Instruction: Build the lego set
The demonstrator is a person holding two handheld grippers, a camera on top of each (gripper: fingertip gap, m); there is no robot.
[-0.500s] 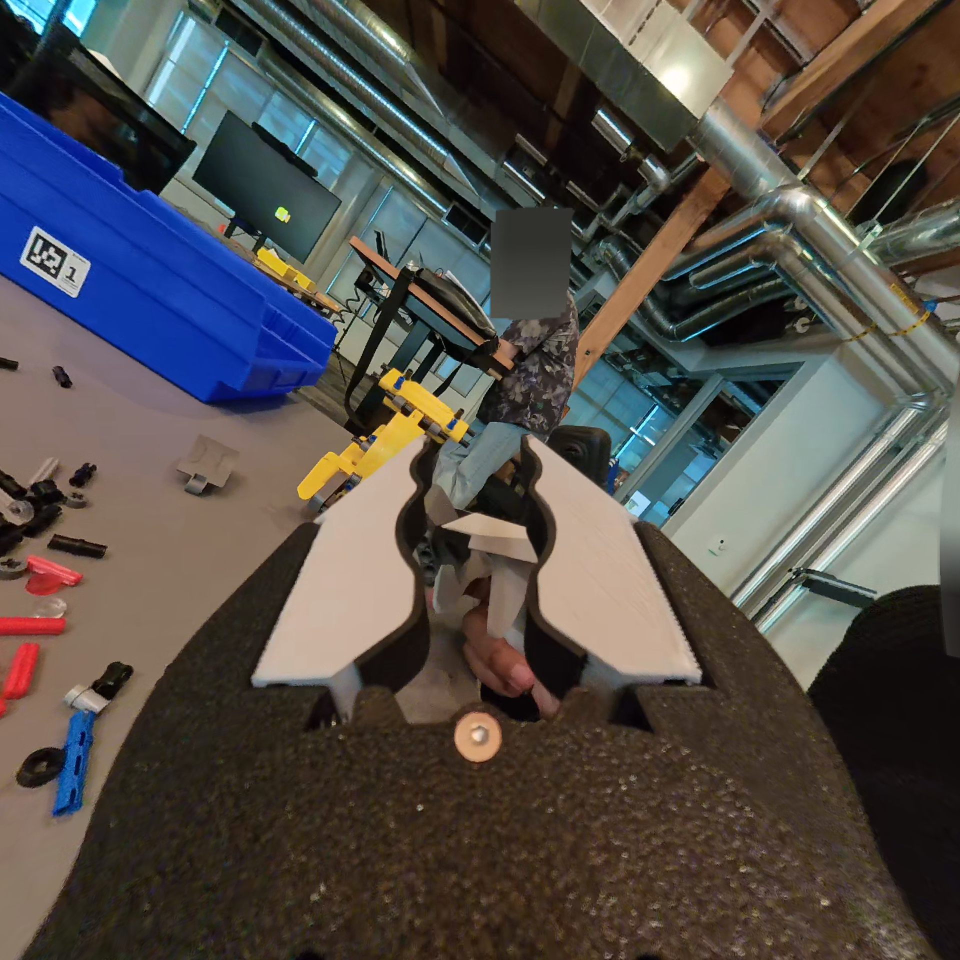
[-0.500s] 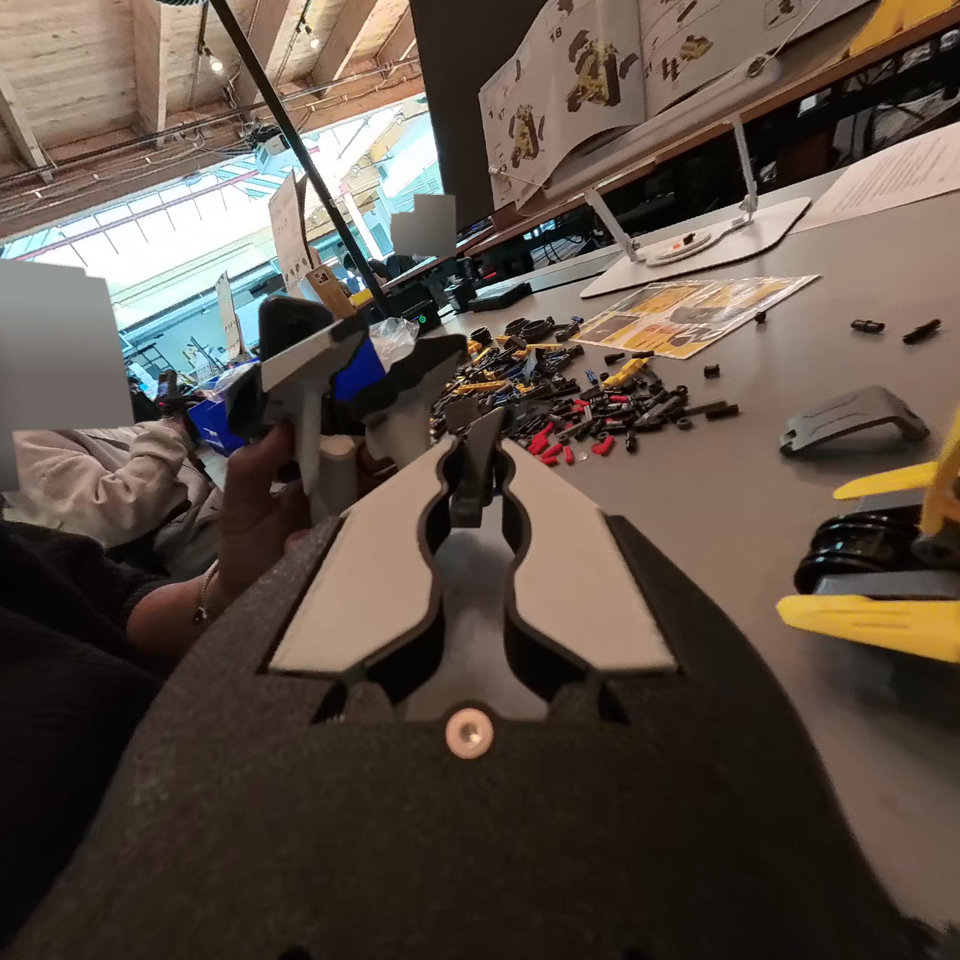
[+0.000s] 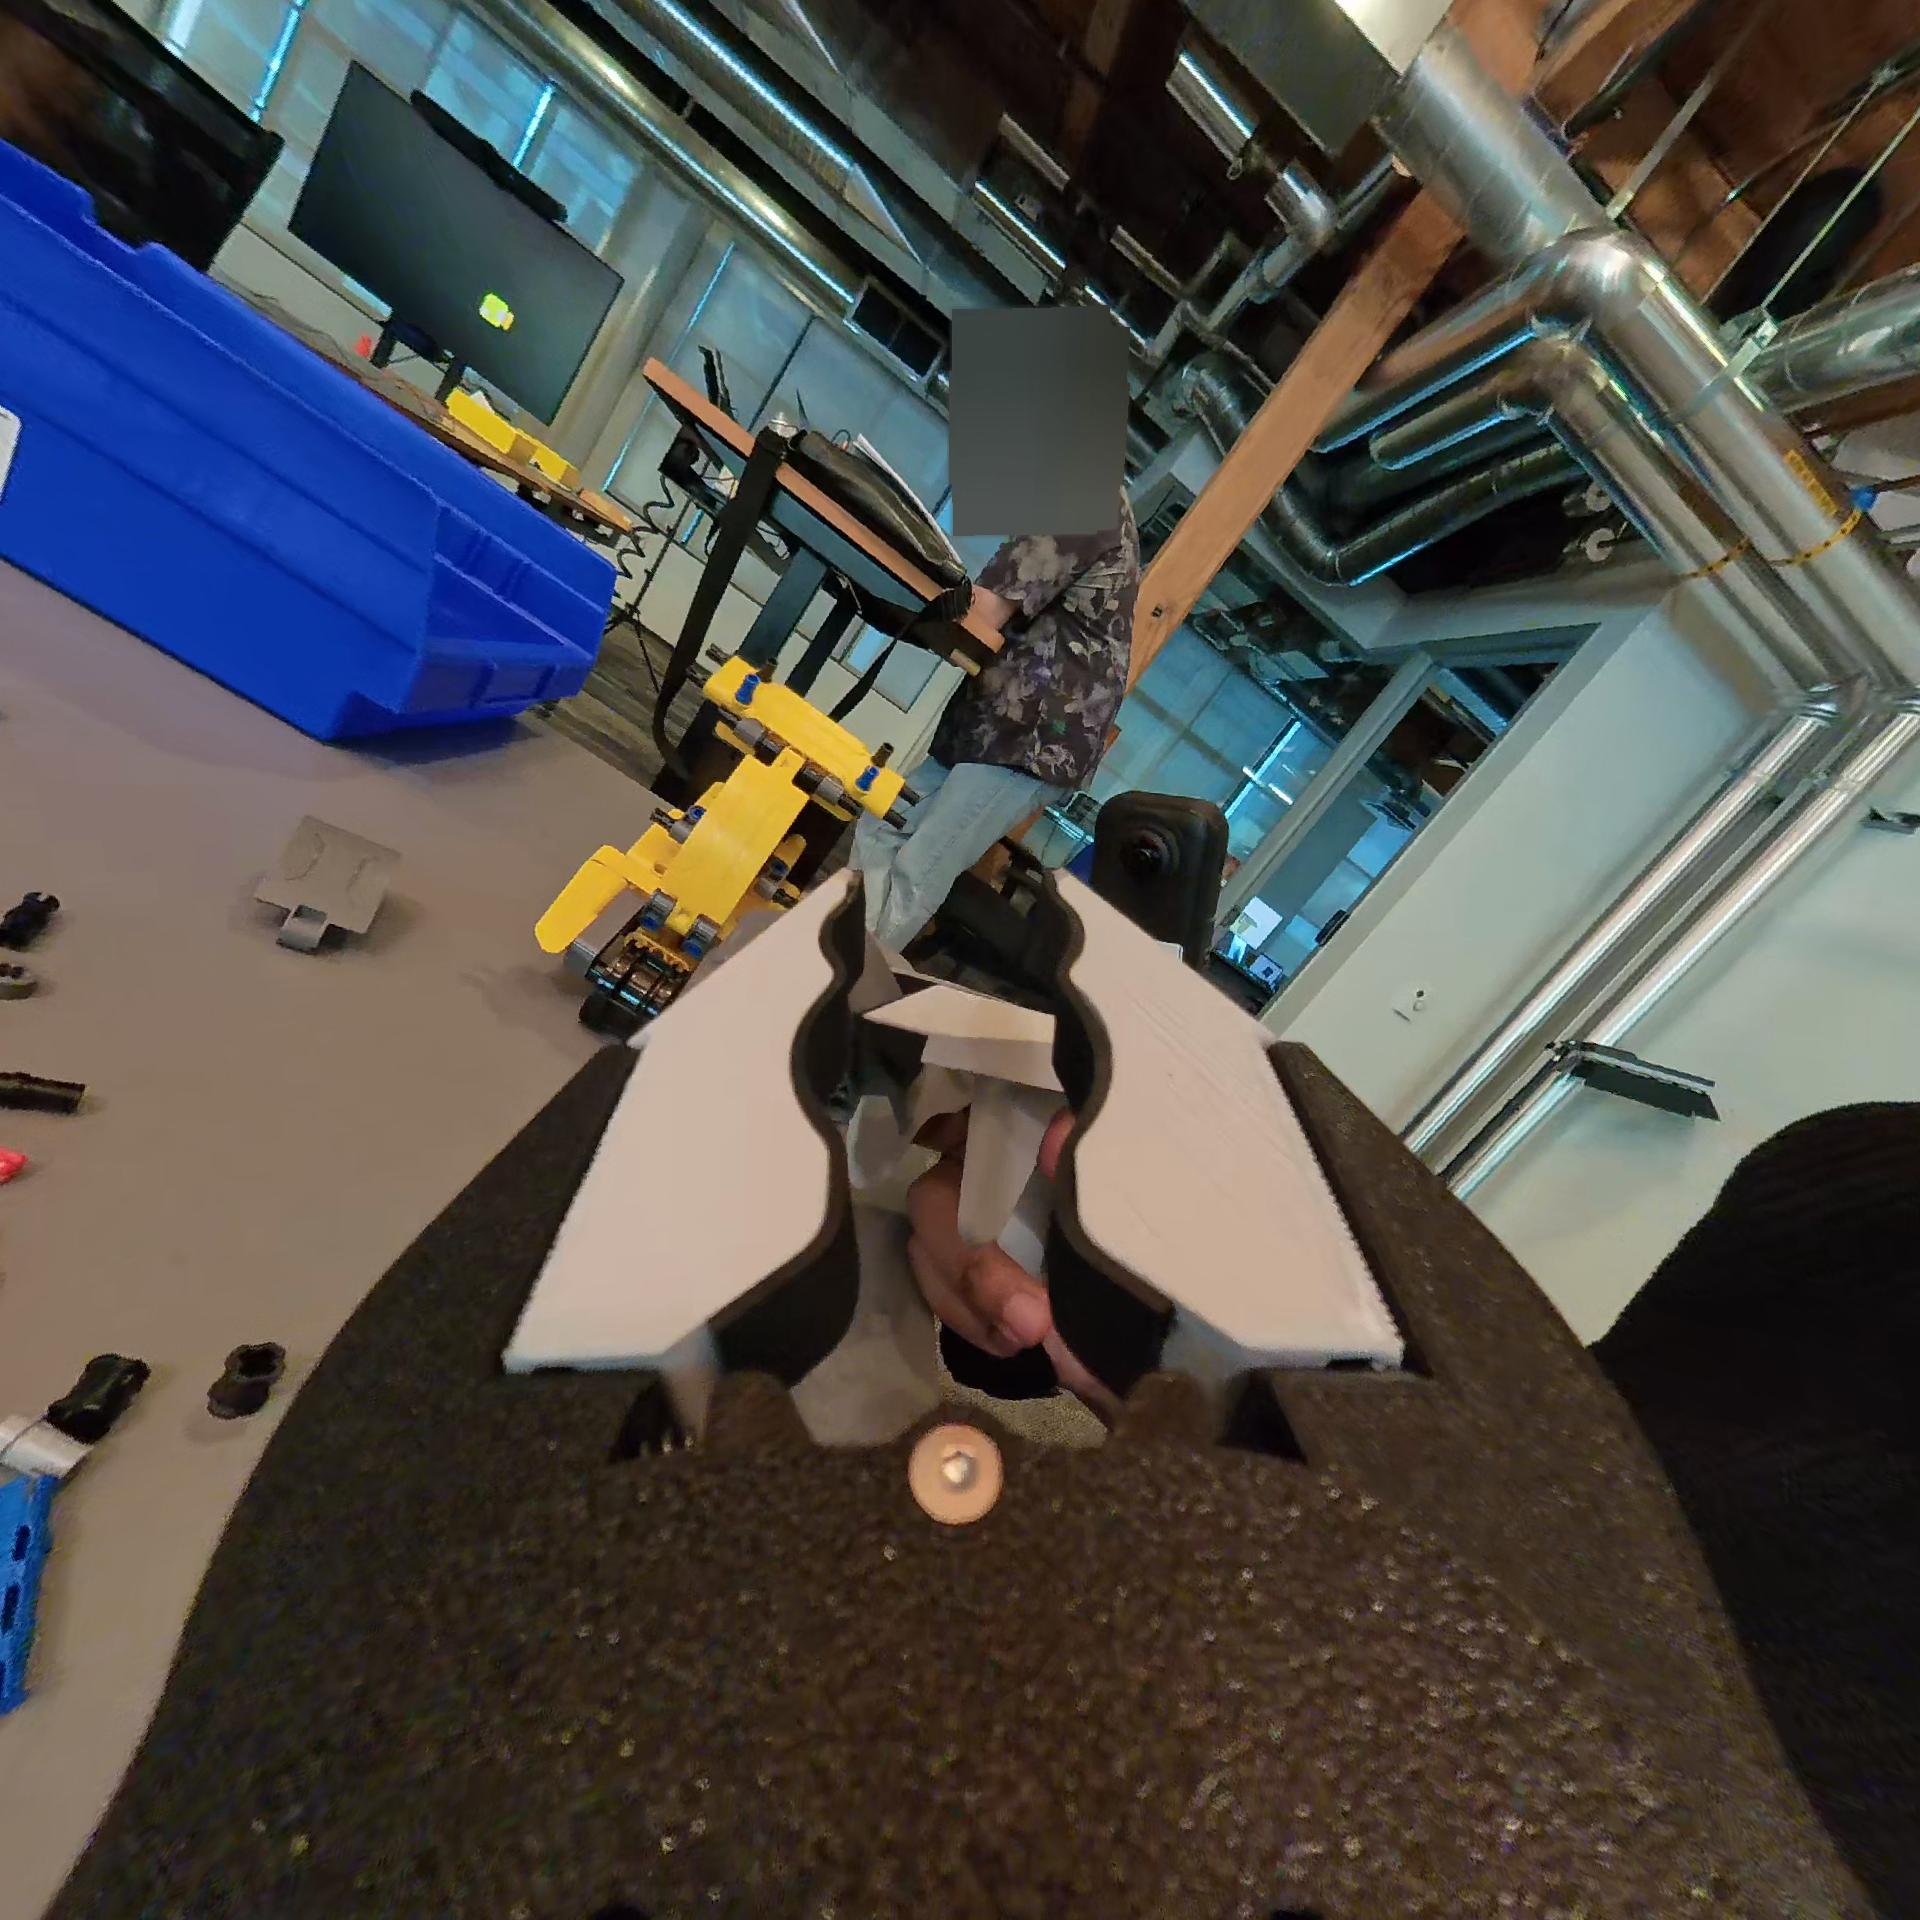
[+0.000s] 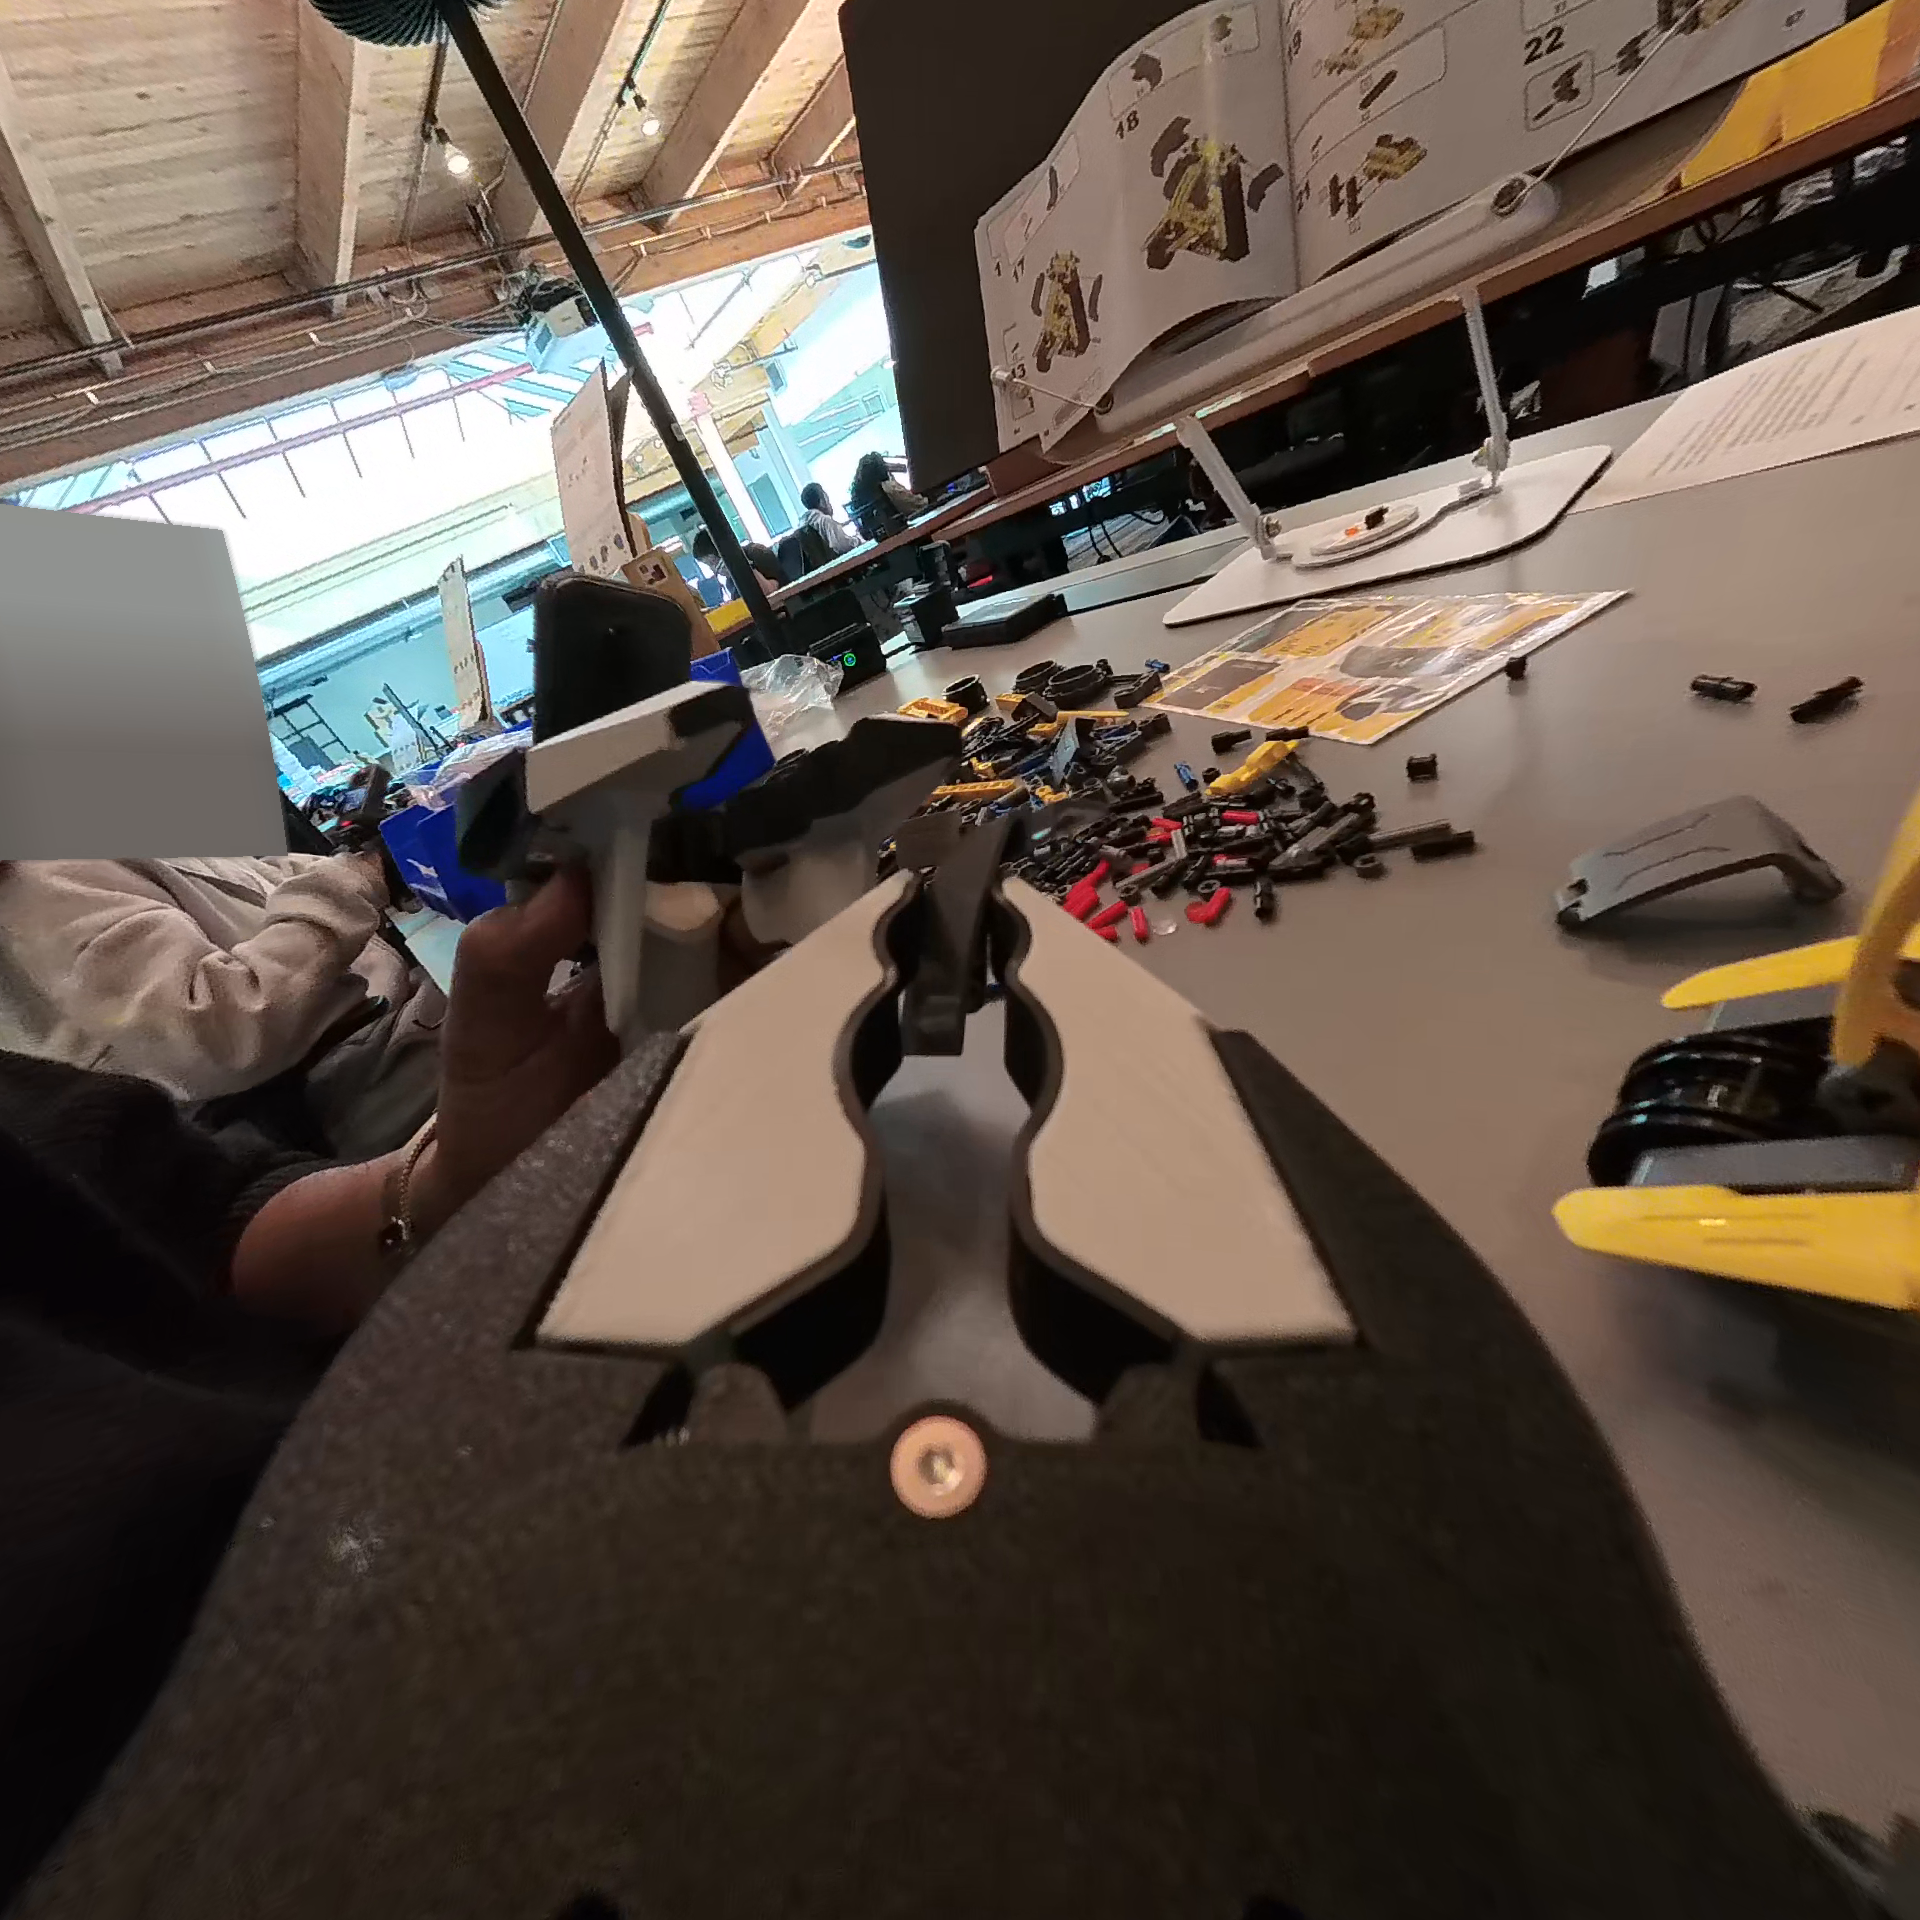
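grey panel (image 4: 951, 925) between right tongs (image 4: 954, 894) (gripped)

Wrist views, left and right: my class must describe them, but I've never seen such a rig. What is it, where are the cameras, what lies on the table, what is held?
No robot: a person holds a two-finger gripper in each hand, each carrying a camera looking along its white, black-edged fingers. The left wrist view looks out from the left gripper, open and empty. The right wrist view looks out from the right gripper, shut on a small dark grey plastic piece; the left gripper appears there too, held by a hand. On the grey table lie a heap of small black, red and yellow building parts, a curved grey panel, a part-built yellow brick model and a blue plastic bin.
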